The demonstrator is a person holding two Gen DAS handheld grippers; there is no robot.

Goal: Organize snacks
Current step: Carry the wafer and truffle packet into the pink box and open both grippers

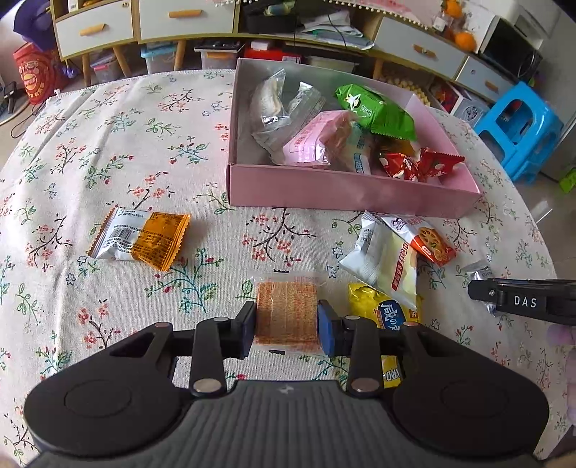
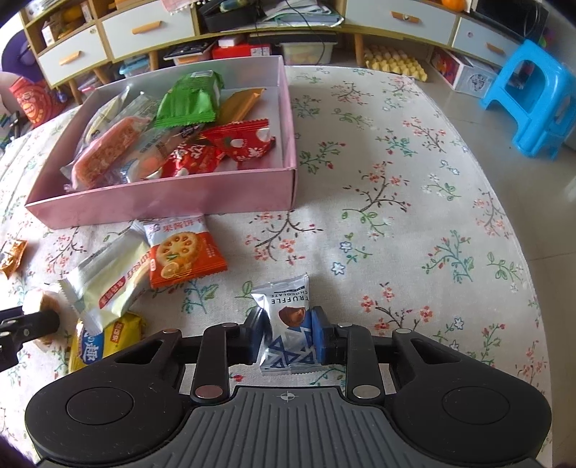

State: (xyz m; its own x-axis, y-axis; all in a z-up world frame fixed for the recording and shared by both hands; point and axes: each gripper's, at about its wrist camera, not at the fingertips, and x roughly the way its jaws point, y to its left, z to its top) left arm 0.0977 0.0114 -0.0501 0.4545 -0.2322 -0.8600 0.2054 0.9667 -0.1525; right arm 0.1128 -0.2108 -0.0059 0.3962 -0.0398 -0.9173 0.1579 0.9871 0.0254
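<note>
My left gripper (image 1: 287, 329) is shut on a clear-wrapped orange rice cracker (image 1: 287, 306) low over the flowered tablecloth (image 1: 144, 151). Both pads of my right gripper (image 2: 287, 336) press on a silver truffle chocolate packet (image 2: 284, 306), and its black tip (image 1: 518, 297) also reaches in from the right of the left wrist view. The pink box (image 1: 345, 190) with several snacks inside stands behind both; it is also seen as the pink box (image 2: 162, 201) at upper left in the right wrist view. Loose snacks lie between: an orange biscuit packet (image 2: 185, 252), a white packet (image 1: 385, 262), a yellow packet (image 1: 385, 306).
An orange-and-silver packet (image 1: 140, 239) lies alone on the left of the table. A cabinet with drawers (image 1: 144, 21) lines the far wall, with storage bins beneath. A blue plastic stool (image 2: 532, 97) stands on the floor at the right, past the table's edge.
</note>
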